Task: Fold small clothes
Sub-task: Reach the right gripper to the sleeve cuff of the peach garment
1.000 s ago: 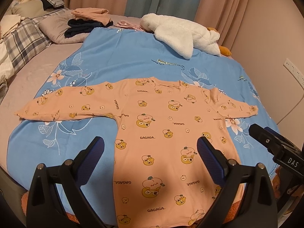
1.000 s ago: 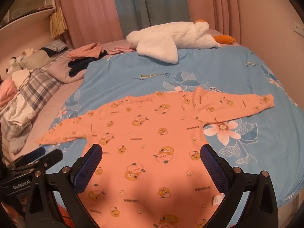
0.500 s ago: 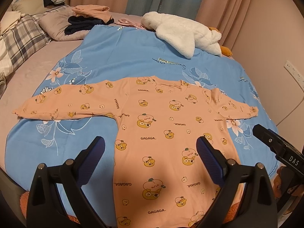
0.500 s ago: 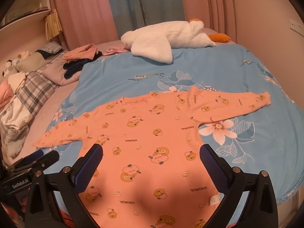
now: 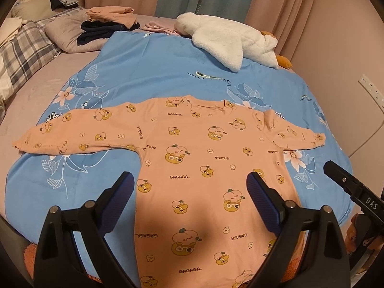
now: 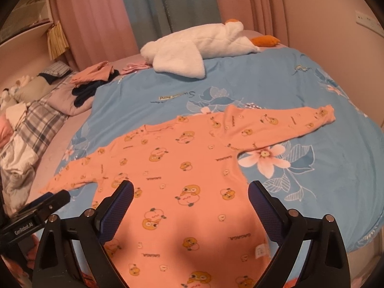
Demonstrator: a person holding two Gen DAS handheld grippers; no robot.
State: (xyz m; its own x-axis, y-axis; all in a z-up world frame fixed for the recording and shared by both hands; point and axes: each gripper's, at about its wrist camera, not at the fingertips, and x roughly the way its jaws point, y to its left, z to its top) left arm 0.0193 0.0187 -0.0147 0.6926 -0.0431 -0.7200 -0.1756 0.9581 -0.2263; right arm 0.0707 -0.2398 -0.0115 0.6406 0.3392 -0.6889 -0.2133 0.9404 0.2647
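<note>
A small orange long-sleeved top [image 5: 192, 158] [image 6: 182, 168] printed with cartoon bears lies flat on a blue floral blanket [image 5: 148, 72] [image 6: 276, 88], both sleeves spread out to the sides. My left gripper [image 5: 189, 187] hovers open above the lower body of the top, with nothing between its fingers. My right gripper [image 6: 190, 195] also hangs above the lower body; its jaws are closing slightly from wide open and nothing is held between them. Each gripper's tip shows at the edge of the other's view.
A white plush goose [image 5: 228, 38] [image 6: 196, 45] lies at the blanket's far end. Folded clothes [image 5: 108, 21] [image 6: 93, 79] are piled on a pillow at the back left. A plaid quilt [image 5: 21, 50] lies left. Curtains and a wall with a socket [image 5: 369, 88] bound the bed.
Both views have shifted slightly toward the top and the right view has rolled a little. The top lies as before.
</note>
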